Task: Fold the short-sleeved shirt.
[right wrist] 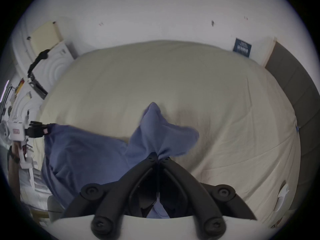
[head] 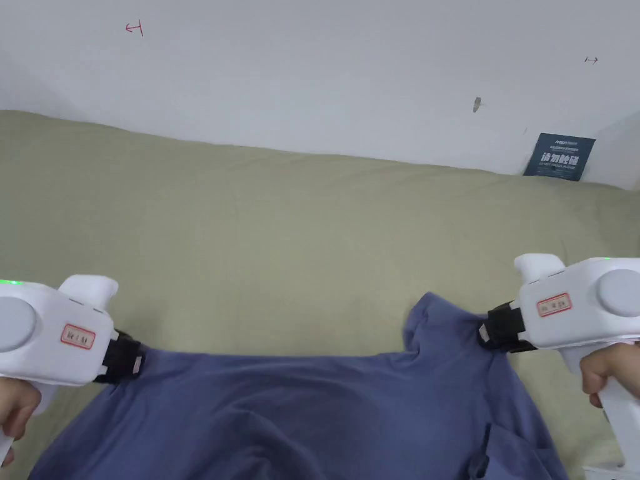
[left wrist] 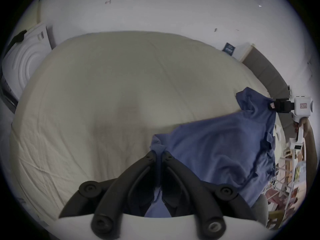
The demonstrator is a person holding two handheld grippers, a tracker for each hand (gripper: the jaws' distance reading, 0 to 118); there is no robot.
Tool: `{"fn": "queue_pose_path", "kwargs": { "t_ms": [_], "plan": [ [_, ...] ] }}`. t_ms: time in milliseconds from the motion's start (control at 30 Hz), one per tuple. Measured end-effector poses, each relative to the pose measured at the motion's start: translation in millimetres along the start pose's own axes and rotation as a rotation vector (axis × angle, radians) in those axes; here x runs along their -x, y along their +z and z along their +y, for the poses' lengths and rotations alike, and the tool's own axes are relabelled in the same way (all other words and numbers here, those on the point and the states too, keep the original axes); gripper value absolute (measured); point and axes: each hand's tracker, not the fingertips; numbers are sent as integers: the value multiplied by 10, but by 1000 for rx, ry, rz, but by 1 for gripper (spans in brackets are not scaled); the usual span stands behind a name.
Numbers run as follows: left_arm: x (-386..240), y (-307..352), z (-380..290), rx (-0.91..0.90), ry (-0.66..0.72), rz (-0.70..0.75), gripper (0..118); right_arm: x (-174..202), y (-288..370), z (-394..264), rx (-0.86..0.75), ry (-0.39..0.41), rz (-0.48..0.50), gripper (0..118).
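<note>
Head view has the soft blue short-sleeved cotton shirt stretched out between the two tools, hanging over the near edge of the wide bed covered in a pale olive-beige sheet. Most of the fabric droops toward the person, with just the top edge up level with the mattress.

Handling-wise, I'd say it's about as floppy and light as it gets. It sags in the middle between the two pinch points and bunches wherever it's squeezed, so no stiffness to lean on. It doesn't look slippery, and it's nothing you could break. Best places to grab, to my eye, are corners and seams, shoulders or hem ends, since a pinch in the middle of a panel would just make a tent.

The left hand-held gripper has its black jaws closed down on a bunched bit of the shirt's edge; in its own view you can see blue cloth squeezed between the tips and trailing back between the jaws. The right hand-held gripper is doing the same thing, clamped on a wad of fabric, with a loose flap, maybe a sleeve, fanning out beyond the tips. Can't tell exactly which part of the shirt each one has.
</note>
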Motion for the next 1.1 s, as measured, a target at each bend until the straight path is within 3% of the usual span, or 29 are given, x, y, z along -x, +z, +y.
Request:
{"fn": "queue_pose_path", "kwargs": {
  "t_ms": [200,400,633,833,1100],
  "plan": [
    [-7,732,-183,-128,-75,-30,5,241,722,-304,-49,77,0,3],
    [76,1231,-702,-167,-114,-11,5,231,1307,-909,-89,66,-16,3],
    [182,1436,-1484,-117,-75,-48,5,140,1626,-1881,-67,-71,-16,3],
    [170,1223,-2156,1,-34,-53,5,94,1438,-2670,30,-192,23,3],
    [307,893,-2559,38,90,-59,5,-24,1172,-3064,45,-334,13,3]
  ]
}}
